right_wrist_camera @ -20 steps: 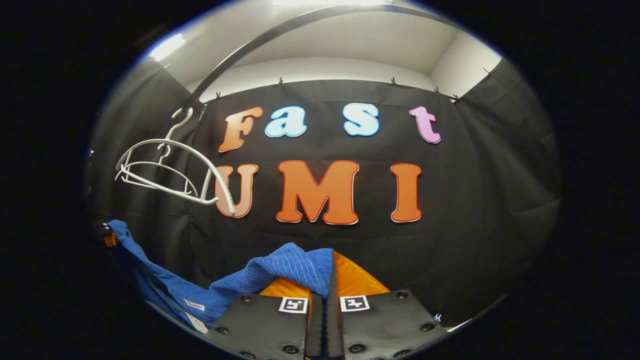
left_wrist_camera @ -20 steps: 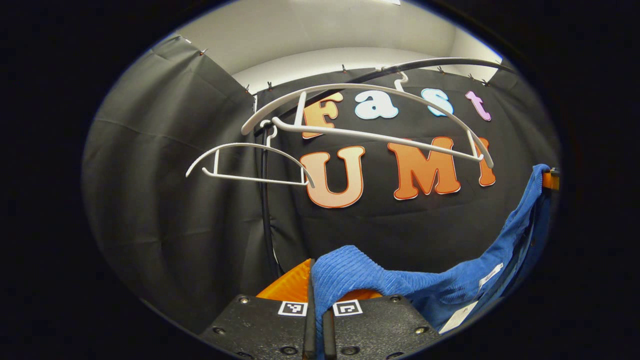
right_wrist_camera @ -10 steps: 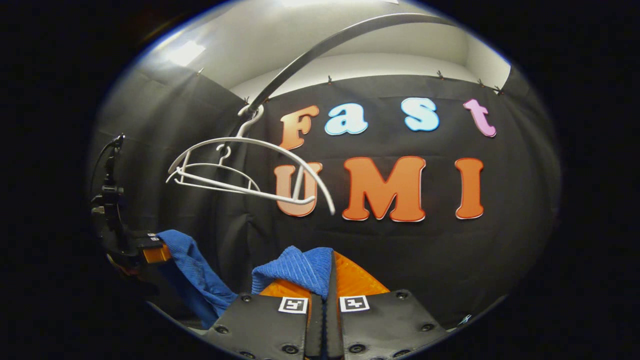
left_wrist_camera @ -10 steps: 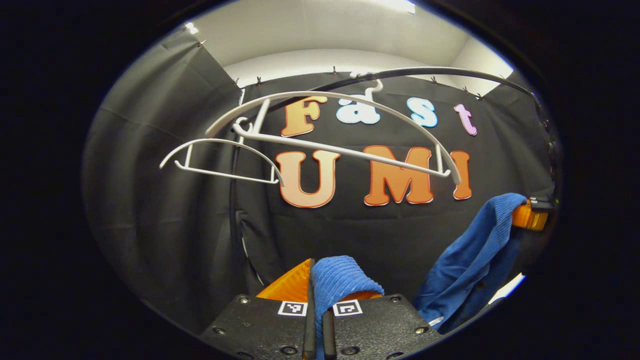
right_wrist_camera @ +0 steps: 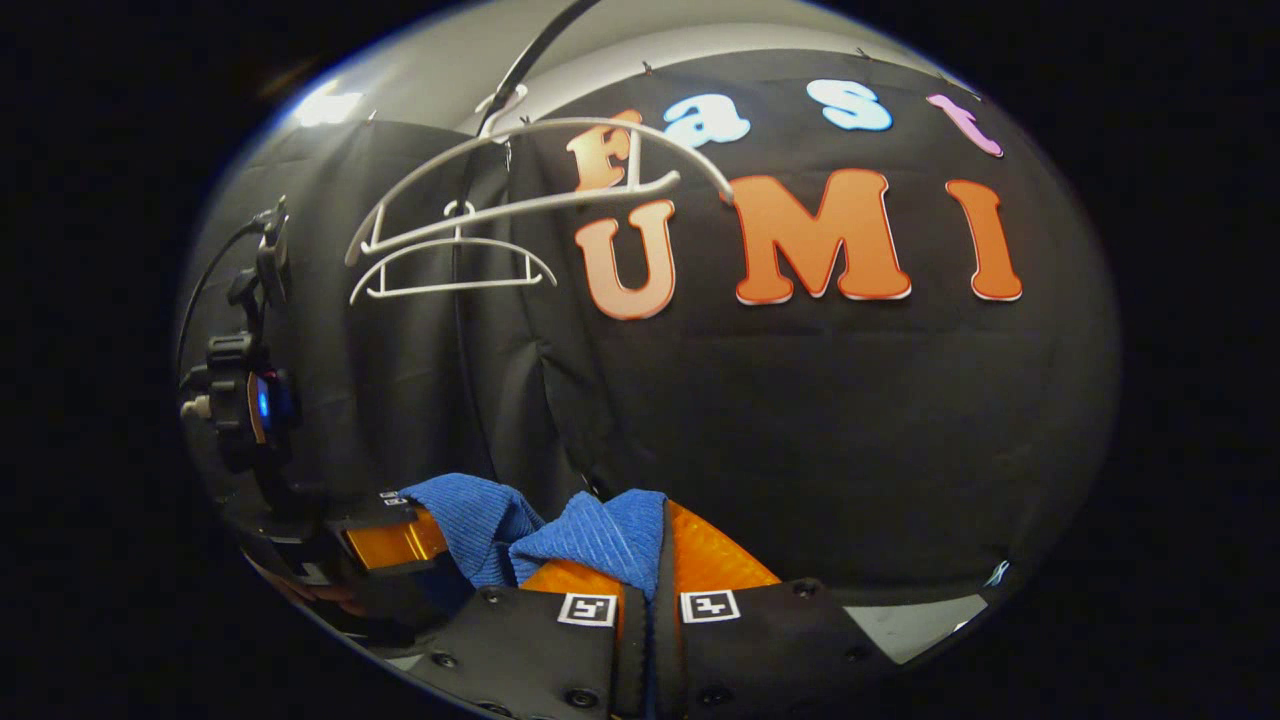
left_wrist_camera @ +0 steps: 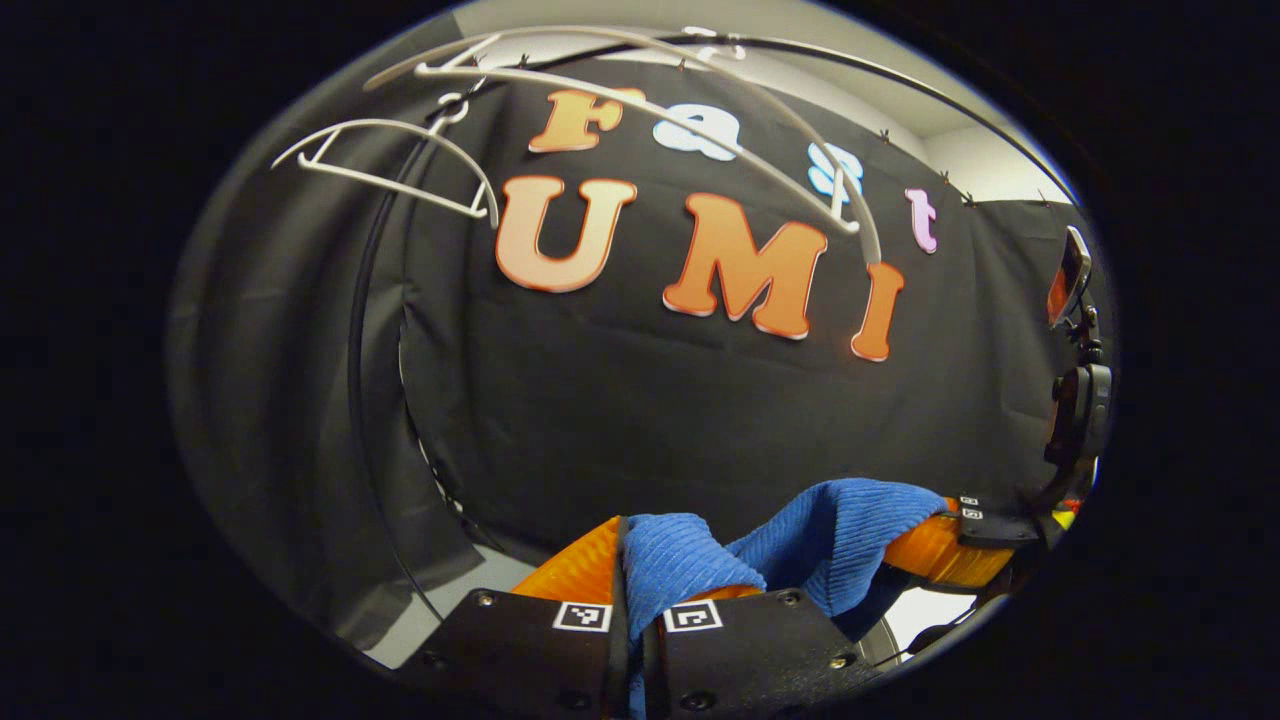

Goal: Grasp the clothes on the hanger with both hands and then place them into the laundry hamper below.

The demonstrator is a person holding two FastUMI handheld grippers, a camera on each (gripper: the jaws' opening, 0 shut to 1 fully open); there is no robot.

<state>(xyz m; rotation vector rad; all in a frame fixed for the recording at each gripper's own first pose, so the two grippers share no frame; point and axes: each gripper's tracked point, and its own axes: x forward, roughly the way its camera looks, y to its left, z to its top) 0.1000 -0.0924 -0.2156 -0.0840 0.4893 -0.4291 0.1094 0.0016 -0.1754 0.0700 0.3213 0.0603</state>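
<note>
Clothes (left_wrist_camera: 840, 530) bright blue, ribbed knit texture; same blue ribbed cloth (right_wrist_camera: 590, 535) in right gripper view. Two hangers (right_wrist_camera: 455, 265) white plastic, bare. Rail (left_wrist_camera: 900, 85) dark, thin. Booth wall cloth (left_wrist_camera: 620, 400) plain black, creased. Ceiling (right_wrist_camera: 420, 60) pale grey-white.

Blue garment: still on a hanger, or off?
Off. The blue garment is pinched in the left tongs and right tongs; both white hangers hang bare on the rail.

Two bare hangers (right_wrist_camera: 455, 250) on rail (left_wrist_camera: 900, 85)
</note>
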